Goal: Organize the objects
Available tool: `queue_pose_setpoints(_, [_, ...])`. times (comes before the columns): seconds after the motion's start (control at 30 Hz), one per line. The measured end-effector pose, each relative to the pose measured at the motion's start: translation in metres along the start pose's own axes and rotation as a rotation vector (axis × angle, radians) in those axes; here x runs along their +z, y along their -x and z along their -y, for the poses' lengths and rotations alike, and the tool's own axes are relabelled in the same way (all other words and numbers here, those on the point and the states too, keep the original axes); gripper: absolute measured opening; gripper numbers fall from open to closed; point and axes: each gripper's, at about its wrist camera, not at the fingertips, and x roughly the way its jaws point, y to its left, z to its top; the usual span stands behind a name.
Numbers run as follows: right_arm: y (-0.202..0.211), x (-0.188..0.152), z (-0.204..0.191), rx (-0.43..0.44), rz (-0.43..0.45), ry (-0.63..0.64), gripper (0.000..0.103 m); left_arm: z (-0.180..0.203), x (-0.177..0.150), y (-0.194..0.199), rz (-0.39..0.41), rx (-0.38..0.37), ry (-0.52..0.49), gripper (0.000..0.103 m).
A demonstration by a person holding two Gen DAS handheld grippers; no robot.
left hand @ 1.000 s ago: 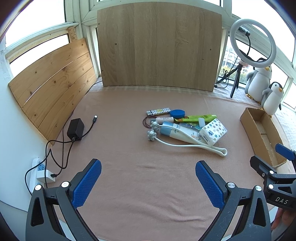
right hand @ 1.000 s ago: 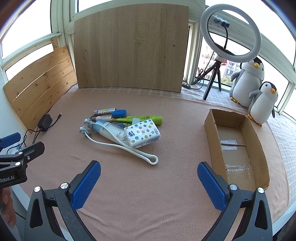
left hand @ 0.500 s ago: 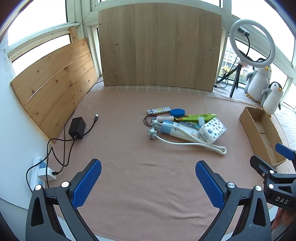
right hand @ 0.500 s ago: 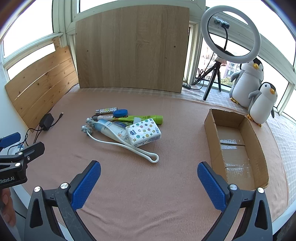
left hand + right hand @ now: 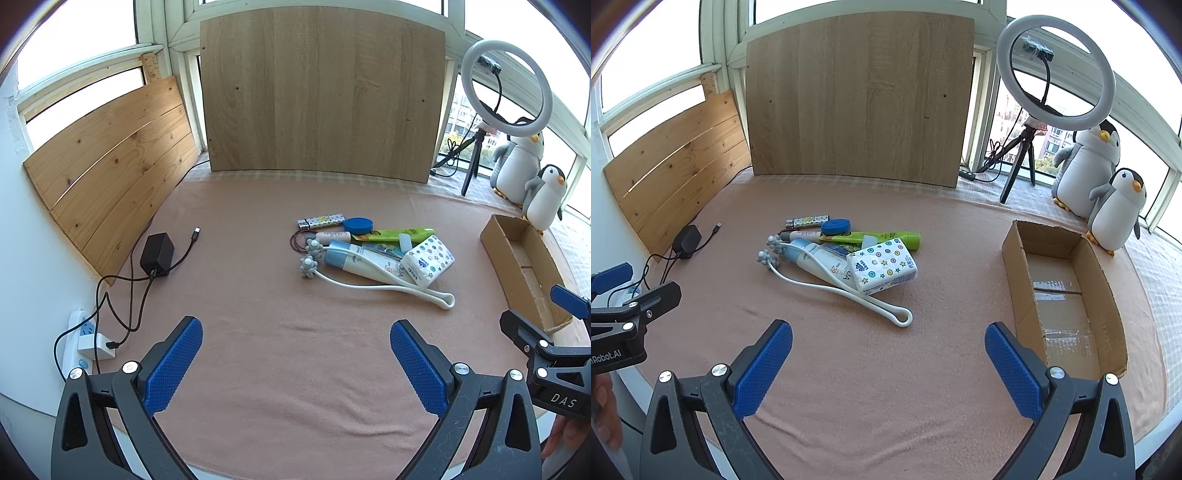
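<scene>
A pile of small objects lies mid-table on the pink cloth: a star-patterned tissue pack (image 5: 428, 261) (image 5: 882, 266), a white tube with a blue cap (image 5: 364, 263) (image 5: 820, 261), a green tube (image 5: 400, 233) (image 5: 886, 236), a blue round lid (image 5: 358, 224) (image 5: 836, 226), a patterned stick (image 5: 320, 221) and a white massager with grey knobs (image 5: 369, 284) (image 5: 846, 293). An open cardboard box (image 5: 524, 266) (image 5: 1067, 295) stands to the right. My left gripper (image 5: 295, 354) and right gripper (image 5: 888, 358) are open, empty, and well short of the pile.
A black charger (image 5: 157, 254) with cables and a white power strip (image 5: 86, 339) lie at the left edge. Wooden boards (image 5: 321, 92) stand at the back and left. A ring light (image 5: 1054, 70) and two plush penguins (image 5: 1104, 192) stand at the back right.
Both grippers have drawn back and risen slightly, so the pile and box look a little farther away. Nothing on the table has moved.
</scene>
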Motion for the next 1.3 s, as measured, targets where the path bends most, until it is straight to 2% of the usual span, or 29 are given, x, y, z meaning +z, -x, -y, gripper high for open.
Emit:
queue_pose_setpoints(0.6, [-0.0046, -0.0002, 0.0068, -0.006, -0.008, -0.018, 0.103, 0.0105, 0.0061, -0.0094, -0.013, -0.005, -0.013, 0.103])
queue_pose_setpoints(1.3, [-0.0063, 0.0007, 0.0051, -0.003, -0.011, -0.012, 0.103, 0.0050, 0.0040, -0.0100, -0.014, -0.005, -0.010, 0.103])
